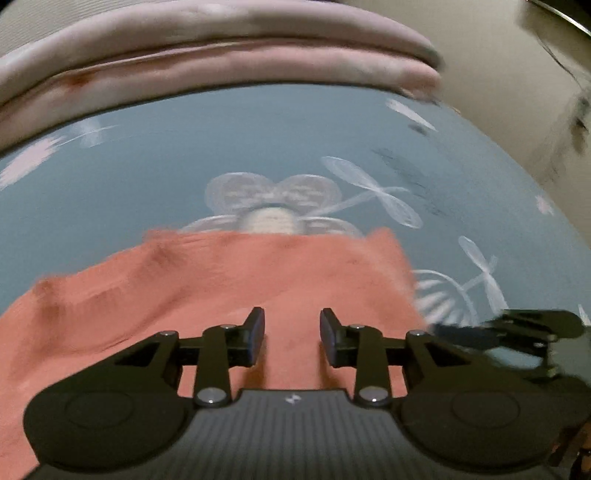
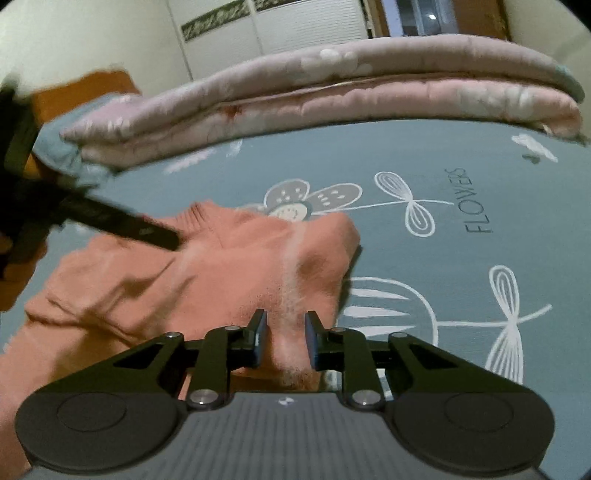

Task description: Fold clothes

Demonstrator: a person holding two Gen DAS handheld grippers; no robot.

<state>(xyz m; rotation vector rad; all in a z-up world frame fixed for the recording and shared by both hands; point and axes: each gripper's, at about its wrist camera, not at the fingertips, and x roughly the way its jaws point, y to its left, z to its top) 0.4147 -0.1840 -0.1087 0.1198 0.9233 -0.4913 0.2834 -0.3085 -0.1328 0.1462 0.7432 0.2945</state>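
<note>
A salmon-pink garment (image 2: 207, 273) lies crumpled on the blue-grey flowered bed sheet (image 2: 461, 295). A raised ridge of it, with a fuzzy pale edge, runs up between the jaws of my right gripper (image 2: 286, 341), which are shut on that fold. In the left wrist view the same garment (image 1: 221, 288) spreads flat under my left gripper (image 1: 293, 334), whose jaws stand open with only cloth below them. The left gripper's finger (image 2: 147, 230) shows as a dark blurred bar over the garment's far left part. At the right edge of the left wrist view, the right gripper (image 1: 517, 332) appears blurred.
A folded pink quilt (image 2: 332, 92) lies across the far side of the bed, also the quilt (image 1: 221, 55) in the left wrist view. Bare sheet (image 1: 258, 147) stretches between garment and quilt. A pale wall and sliding wardrobe doors (image 2: 306, 26) stand behind. The bed's right edge (image 1: 517, 155) drops to the floor.
</note>
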